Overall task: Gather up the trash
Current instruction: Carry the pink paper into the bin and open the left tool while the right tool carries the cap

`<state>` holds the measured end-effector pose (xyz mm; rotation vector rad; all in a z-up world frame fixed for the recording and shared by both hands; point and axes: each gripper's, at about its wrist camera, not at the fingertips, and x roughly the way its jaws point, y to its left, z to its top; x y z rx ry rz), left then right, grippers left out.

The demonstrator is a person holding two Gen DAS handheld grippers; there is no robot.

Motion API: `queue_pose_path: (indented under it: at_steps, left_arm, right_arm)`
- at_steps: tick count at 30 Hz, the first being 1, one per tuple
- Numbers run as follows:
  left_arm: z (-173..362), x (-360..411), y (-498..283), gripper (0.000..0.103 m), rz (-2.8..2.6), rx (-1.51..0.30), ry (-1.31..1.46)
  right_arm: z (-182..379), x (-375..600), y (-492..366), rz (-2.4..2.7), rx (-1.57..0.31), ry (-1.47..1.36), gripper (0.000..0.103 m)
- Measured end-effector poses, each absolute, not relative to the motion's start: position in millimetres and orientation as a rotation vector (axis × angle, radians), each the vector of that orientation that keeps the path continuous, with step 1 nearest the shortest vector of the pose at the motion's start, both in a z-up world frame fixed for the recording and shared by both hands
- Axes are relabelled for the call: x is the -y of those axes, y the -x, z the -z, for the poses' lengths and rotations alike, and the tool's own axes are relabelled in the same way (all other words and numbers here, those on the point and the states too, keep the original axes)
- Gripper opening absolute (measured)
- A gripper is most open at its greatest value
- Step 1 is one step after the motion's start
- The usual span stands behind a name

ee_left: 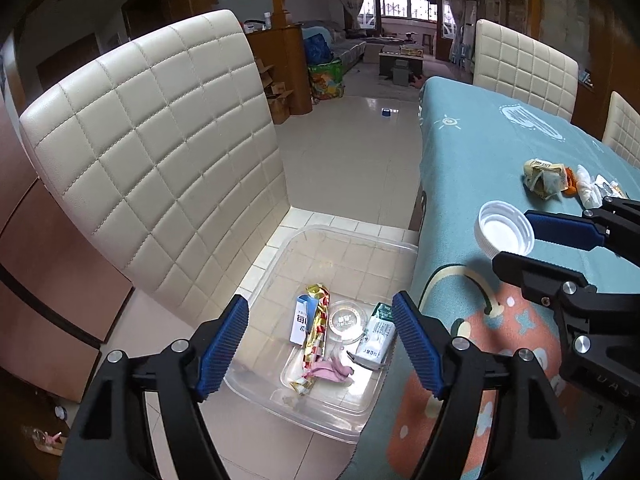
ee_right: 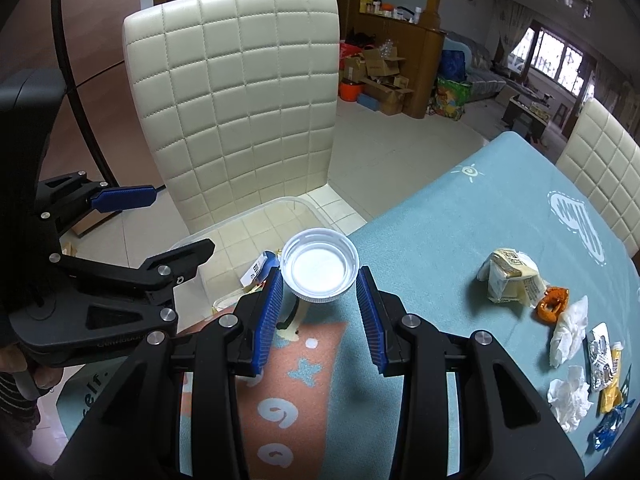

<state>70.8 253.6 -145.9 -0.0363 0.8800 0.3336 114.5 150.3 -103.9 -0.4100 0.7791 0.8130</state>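
My right gripper [ee_right: 319, 280] is shut on a white plastic lid [ee_right: 319, 265], held open side up over the table's left edge; the lid also shows in the left wrist view [ee_left: 503, 233]. My left gripper [ee_left: 320, 330] is open and empty above a clear plastic bin [ee_left: 280, 264] on the floor. The bin holds a gold wrapper [ee_left: 315, 330], a blue-white carton [ee_left: 301, 320], a round clear lid [ee_left: 346, 317], a white-green pouch [ee_left: 375, 334] and a pink scrap [ee_left: 334, 371]. On the table lie a crumpled yellow wrapper [ee_right: 512, 276], an orange peel [ee_right: 554, 305], tissues [ee_right: 570, 330], sachets [ee_right: 606, 364] and a blue wrapper [ee_right: 608, 426].
The table has a teal cloth [ee_left: 472, 152] with a pink print. A cream quilted chair [ee_left: 160, 152] stands just left of the bin, close to it. Two more chairs [ee_left: 524, 64] stand at the table's far side. Tiled floor [ee_left: 348, 152] lies beyond the bin.
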Motion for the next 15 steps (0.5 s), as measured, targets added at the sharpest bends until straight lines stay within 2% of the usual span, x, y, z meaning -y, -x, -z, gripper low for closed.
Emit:
queue_pose_path:
  at_steps: [15]
  left_arm:
    - [141.9, -267.0, -41.7, 0.072, -0.392, -0.874, 0.023]
  right_arm:
    - [103.1, -171.0, -108.5, -0.849, -0.769, 0.426, 0.04]
